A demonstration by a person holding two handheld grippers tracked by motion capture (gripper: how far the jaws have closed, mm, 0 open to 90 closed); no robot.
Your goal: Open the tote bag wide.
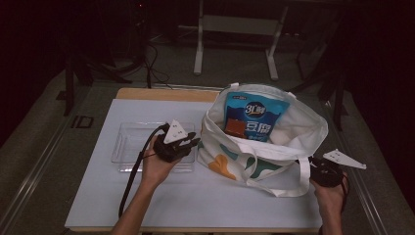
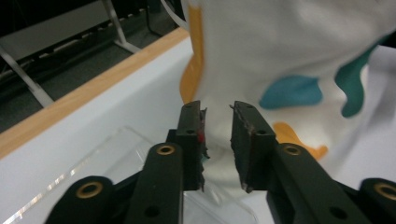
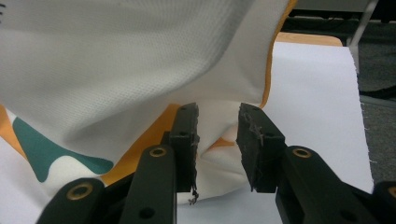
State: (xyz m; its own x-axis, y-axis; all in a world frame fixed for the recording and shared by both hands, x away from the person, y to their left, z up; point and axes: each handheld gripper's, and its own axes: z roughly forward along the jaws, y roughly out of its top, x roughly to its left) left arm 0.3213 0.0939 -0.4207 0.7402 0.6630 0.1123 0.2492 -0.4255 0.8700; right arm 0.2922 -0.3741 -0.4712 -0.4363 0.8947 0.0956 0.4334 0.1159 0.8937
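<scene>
A white tote bag (image 1: 266,149) with orange, teal and blue patches stands open on the table's right half. Inside it a blue snack packet (image 1: 258,113) stands upright, with a brown packet (image 1: 235,127) in front of it. My left gripper (image 1: 193,141) hovers just left of the bag, over the tray's right end. In the left gripper view this gripper (image 2: 217,109) is open with nothing between its jaws, and the bag's side (image 2: 280,46) is just beyond. My right gripper (image 1: 307,165) sits at the bag's lower right corner. In its own view the right gripper (image 3: 218,109) stands open, with a fold of bag cloth (image 3: 116,60) in the gap.
A clear plastic tray (image 1: 128,142) lies on the white table top (image 1: 195,196) to the left of the bag; its rim (image 2: 116,158) is below the left jaws. A wooden strip (image 1: 161,94) runs along the far edge. Metal stand legs (image 1: 198,54) rise beyond the table.
</scene>
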